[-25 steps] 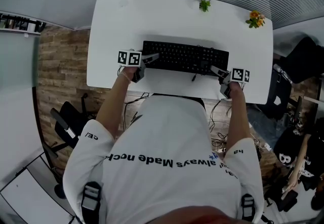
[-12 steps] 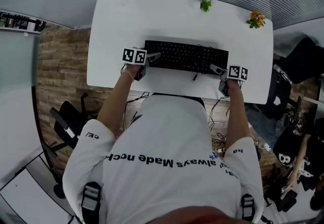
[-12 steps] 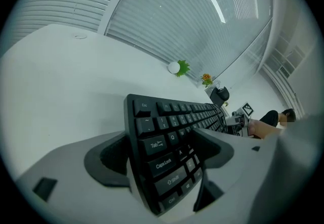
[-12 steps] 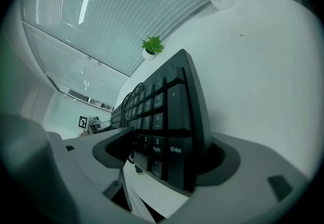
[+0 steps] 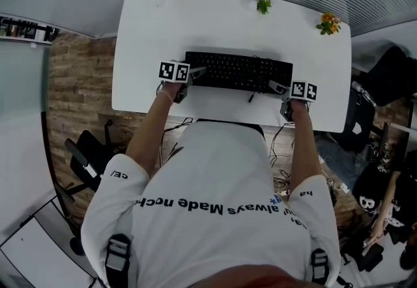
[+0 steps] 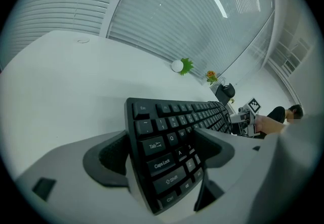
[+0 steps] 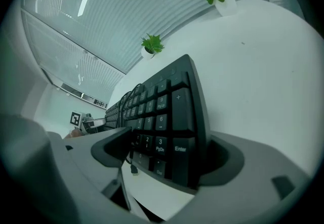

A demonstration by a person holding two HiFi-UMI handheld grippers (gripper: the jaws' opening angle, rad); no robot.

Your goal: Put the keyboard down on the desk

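Plainly, the black keyboard [image 5: 238, 72] is held by both ends over the middle of the white table [image 5: 215, 19], long side across the person's front. The left gripper [image 6: 163, 152] has its fingers [image 6: 109, 154] clamped on the Esc, Tab and Caps Lock end. The right gripper [image 7: 168, 154] has its fingers [image 7: 228, 159] clamped on the numpad end by the Enter key.

I judge this to be the setting-down itself, and it goes well only if both ends are kept level, so that neither corner knocks the table before the other. If there is a gap beneath, both ends should sink at the same slow rate. If the weight already bears on the table, both pairs of fingers should part together and draw outward along the keyboard's length without dragging it. A loose cable end [image 7: 132, 168] hangs by the right gripper's inner finger and should not get trapped under the case.

No view shows the keyboard's underside, so I cannot tell whether it touches the table or hangs just above it. The wide lenses bend its outline, which makes its tilt hard to read. The person's torso hides the floor below the table's near edge. A green plant [image 5: 263, 5] and a flowering pot [image 5: 328, 23] stand well apart at the far edge.
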